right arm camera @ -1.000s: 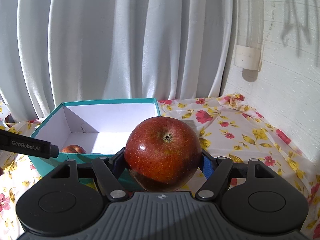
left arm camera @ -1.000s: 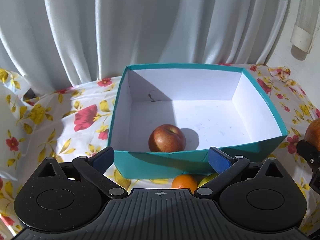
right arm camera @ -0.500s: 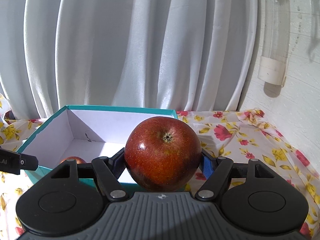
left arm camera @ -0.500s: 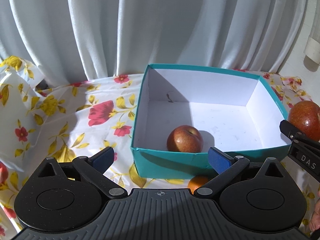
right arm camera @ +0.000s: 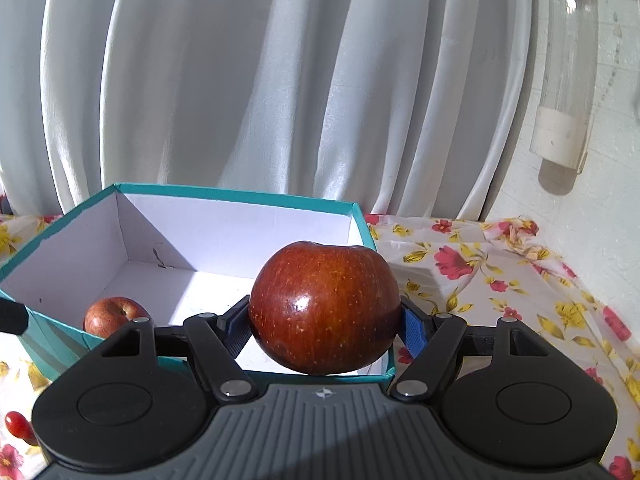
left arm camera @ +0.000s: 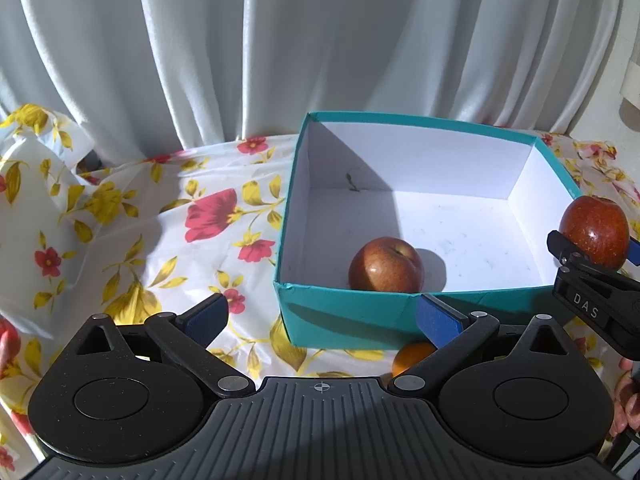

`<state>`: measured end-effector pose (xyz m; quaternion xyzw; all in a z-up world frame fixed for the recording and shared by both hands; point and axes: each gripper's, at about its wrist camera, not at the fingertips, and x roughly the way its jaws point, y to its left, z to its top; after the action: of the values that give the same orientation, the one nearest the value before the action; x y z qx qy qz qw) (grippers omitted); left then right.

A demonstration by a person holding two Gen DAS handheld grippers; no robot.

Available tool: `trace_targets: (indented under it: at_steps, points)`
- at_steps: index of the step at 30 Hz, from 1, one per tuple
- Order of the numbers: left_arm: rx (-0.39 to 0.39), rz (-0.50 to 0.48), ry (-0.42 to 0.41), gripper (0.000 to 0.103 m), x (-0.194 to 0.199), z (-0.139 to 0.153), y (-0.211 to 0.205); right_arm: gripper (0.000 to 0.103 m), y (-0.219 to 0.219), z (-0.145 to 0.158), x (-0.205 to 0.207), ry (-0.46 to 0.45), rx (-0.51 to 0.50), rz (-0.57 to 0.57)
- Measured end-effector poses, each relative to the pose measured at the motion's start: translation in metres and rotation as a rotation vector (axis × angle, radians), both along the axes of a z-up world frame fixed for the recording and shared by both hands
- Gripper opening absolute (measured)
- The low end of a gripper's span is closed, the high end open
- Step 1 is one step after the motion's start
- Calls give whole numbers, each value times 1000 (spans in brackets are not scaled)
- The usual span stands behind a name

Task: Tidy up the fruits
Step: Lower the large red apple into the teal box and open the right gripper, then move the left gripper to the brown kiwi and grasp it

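Note:
A teal box with a white inside stands on a floral tablecloth; it also shows in the right wrist view. One red apple lies inside near the front wall, and shows in the right wrist view too. My right gripper is shut on a large dark red apple and holds it over the box's near right corner; this held apple shows in the left wrist view. My left gripper is open and empty, in front of the box's left front corner.
An orange lies on the cloth in front of the box. A small red fruit lies at the lower left of the right wrist view. White curtains hang behind, and a white wall stands at the right.
My right gripper has carried the dark red apple left and forward over the box's edge. My left gripper has drifted left, away from the box front.

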<state>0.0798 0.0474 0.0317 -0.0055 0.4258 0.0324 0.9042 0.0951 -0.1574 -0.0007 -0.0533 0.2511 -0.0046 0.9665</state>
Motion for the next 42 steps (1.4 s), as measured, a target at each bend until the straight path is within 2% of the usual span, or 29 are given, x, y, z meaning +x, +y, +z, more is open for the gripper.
trace_targets:
  at_steps: [2,19,20,21,24,30,31,33,34,38,40,42]
  points:
    - [-2,0,4,102,1,-1,0,73,3,-2,0,-1,-34,6]
    - [13,-28,27,102,1,-10,-5,74,4,-4,2,-8,-38,-4]
    - [13,-28,29,102,0,-11,-5,74,5,-4,3,-7,-38,-5]
    - [14,-27,31,102,0,-11,-5,67,5,-3,2,-6,-47,-11]
    - [11,-24,29,102,-1,-10,-4,63,1,-3,4,12,-30,-30]
    - [5,-31,2,102,-5,-6,-4,61,-7,4,-4,21,-5,-29]
    - [0,-38,-12,102,-7,-5,-4,63,-9,7,-9,8,4,-28]
    - [2,-51,-45,102,-12,-4,-6,82,-13,14,-21,-24,22,-19]
    - [8,-61,-62,102,-14,-3,-8,85,-15,19,-29,-49,30,-16]
    - [46,-105,-119,102,-29,-6,-14,103,-19,38,-77,-219,56,2]
    - [59,-129,-143,102,-38,-10,-16,103,-18,41,-102,-304,54,25]
    - [48,-157,-153,102,-46,-14,-17,103,-16,40,-117,-297,34,57]
